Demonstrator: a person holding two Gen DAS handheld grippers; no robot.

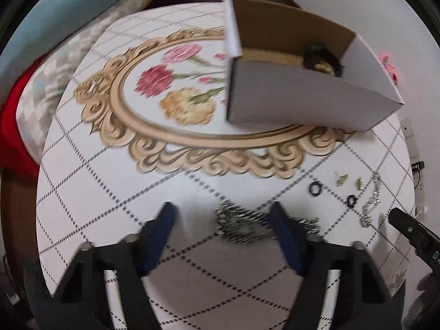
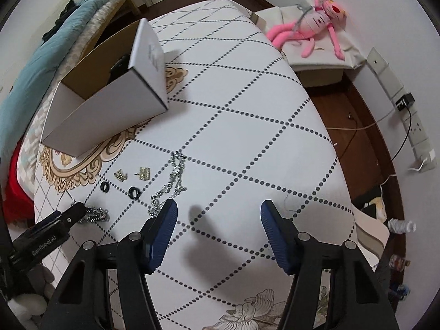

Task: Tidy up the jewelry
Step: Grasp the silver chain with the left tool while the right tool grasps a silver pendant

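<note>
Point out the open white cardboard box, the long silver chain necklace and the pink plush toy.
Open white cardboard box (image 2: 110, 110): right wrist view, on its near white side wall.
Long silver chain necklace (image 2: 176, 173): right wrist view, mid-chain.
Pink plush toy (image 2: 310, 31): right wrist view, on its body.

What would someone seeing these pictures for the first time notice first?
Probably the open white cardboard box standing on the printed gold frame and flowers of the tablecloth, with something dark inside. Next, the jewelry spread on the cloth in front of it: a heap of silver chain between the left gripper's blue fingers, and black rings and gold pieces nearby. In the right wrist view, a pink plush toy lies beyond the table.
</note>
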